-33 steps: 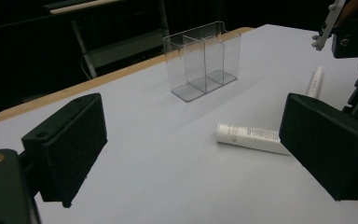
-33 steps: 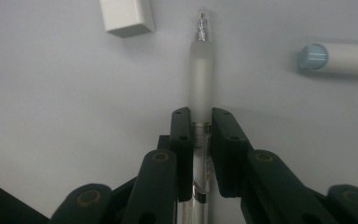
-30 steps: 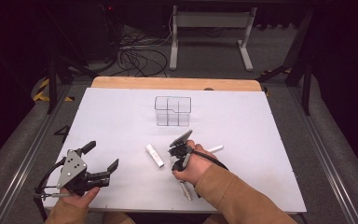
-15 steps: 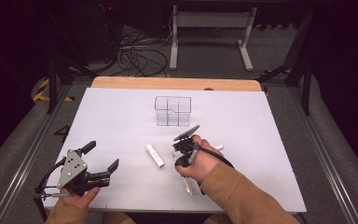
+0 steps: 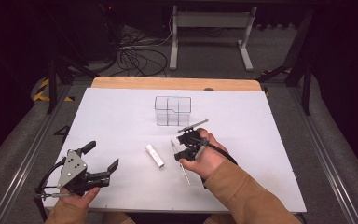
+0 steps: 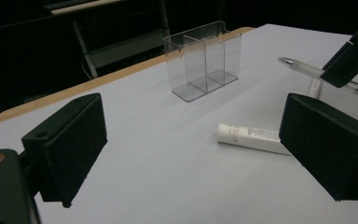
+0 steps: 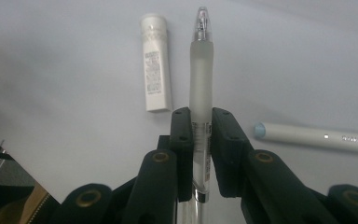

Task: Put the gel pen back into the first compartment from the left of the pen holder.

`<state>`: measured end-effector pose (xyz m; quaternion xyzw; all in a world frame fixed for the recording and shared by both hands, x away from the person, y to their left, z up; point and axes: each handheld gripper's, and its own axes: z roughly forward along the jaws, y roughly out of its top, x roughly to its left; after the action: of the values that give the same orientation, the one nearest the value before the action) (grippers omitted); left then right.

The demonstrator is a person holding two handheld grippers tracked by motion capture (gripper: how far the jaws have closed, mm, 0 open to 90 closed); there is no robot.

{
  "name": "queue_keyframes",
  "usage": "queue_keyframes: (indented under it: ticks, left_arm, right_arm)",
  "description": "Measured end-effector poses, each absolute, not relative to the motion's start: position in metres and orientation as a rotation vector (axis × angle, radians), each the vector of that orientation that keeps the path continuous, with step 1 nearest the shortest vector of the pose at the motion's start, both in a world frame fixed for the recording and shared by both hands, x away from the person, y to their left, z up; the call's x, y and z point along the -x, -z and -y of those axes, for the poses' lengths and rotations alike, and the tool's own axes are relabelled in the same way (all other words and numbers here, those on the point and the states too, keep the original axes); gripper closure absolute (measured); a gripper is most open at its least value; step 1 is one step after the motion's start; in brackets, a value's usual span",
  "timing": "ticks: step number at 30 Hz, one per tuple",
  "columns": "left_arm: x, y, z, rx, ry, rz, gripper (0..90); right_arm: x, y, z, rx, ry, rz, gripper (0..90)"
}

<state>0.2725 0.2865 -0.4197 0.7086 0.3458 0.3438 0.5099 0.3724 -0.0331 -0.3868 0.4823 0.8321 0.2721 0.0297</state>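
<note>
In the right gripper view the pen [image 7: 200, 70] is covered along its middle where the jaws close on it, its rear end runs out at the bottom edge, and the print on the white tube [image 7: 154, 63] is too blurred to read. A second pen [image 7: 314, 136] there is cut off by the right edge. In the left gripper view a jaw hides one end of the white tube, and in the high view the person's hand [image 5: 204, 156] covers part of the pen.

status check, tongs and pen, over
Right tongs shut on pen, lifted off table. Left tongs open, nothing between them. White tube lies near; path to clear organizer open.
</note>
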Motion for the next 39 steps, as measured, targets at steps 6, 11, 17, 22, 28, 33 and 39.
queue_keyframes:
  ticks: [6,11,17,22,28,33,39]
  left_arm:
    - [-0.272,0.420,-0.287,-1.705,-0.829,-0.832,8.3]
    - [-0.272,0.420,-0.287,-1.705,-0.831,-0.832,8.3]
    - [-0.272,0.420,-0.287,-1.705,-0.831,-0.832,8.3]
    - [-0.272,0.420,-0.287,-1.705,-0.830,-0.833,8.3]
    - [-0.272,0.420,-0.287,-1.704,-0.831,-0.834,8.3]
    - [-0.272,0.420,-0.287,-1.703,-0.830,-0.835,8.3]
    - [-0.273,0.420,-0.287,-1.706,-0.831,-0.835,8.3]
  right_arm:
    - [-0.373,0.380,0.037,-1.425,-0.961,-2.531,80.3]
    - [-0.374,0.375,0.039,-1.376,-1.038,-2.501,80.3]
    - [-0.374,0.369,0.042,-1.309,-1.132,-2.457,80.3]
    - [-0.376,0.363,0.045,-1.253,-1.229,-2.400,80.3]
    - [-0.379,0.357,0.047,-1.223,-1.341,-2.331,80.3]
    - [-0.381,0.355,0.049,-1.208,-1.388,-2.295,80.3]
    - [-0.383,0.353,0.050,-1.191,-1.425,-2.274,80.3]
